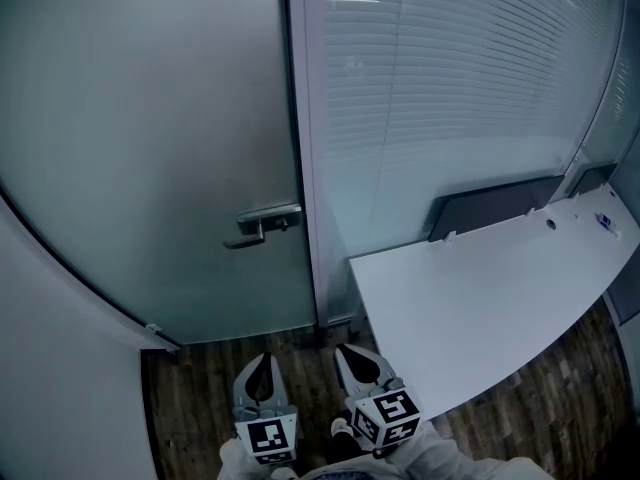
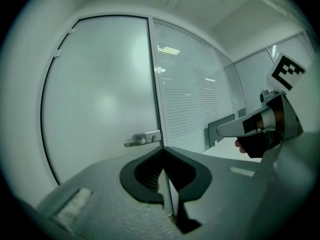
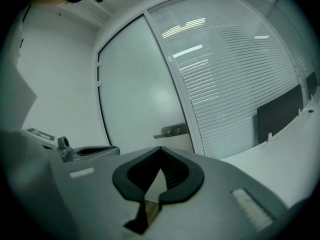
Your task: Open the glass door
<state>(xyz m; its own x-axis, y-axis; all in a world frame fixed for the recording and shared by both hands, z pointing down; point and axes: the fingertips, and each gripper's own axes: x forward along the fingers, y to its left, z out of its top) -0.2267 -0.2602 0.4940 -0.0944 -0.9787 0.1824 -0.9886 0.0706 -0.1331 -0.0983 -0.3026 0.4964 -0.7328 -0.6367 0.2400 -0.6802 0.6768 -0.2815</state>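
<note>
The frosted glass door (image 1: 150, 138) stands closed ahead, with a metal lever handle (image 1: 262, 223) at its right edge, beside the frame. Both grippers are low and short of the door, touching nothing. My left gripper (image 1: 263, 360) is shut with nothing in it; in the left gripper view its tips (image 2: 162, 149) meet just below the handle (image 2: 142, 139). My right gripper (image 1: 345, 350) is beside it, also shut and empty. In the right gripper view its tips (image 3: 160, 148) point toward the handle (image 3: 171, 130), and the left gripper (image 3: 90, 151) shows at the left.
A white desk (image 1: 480, 298) with a dark back panel (image 1: 495, 208) juts in at the right, close to my right gripper. A glass wall with blinds (image 1: 450, 98) adjoins the door. A white wall (image 1: 60, 368) closes the left. Dark wood floor (image 1: 200, 398) lies below.
</note>
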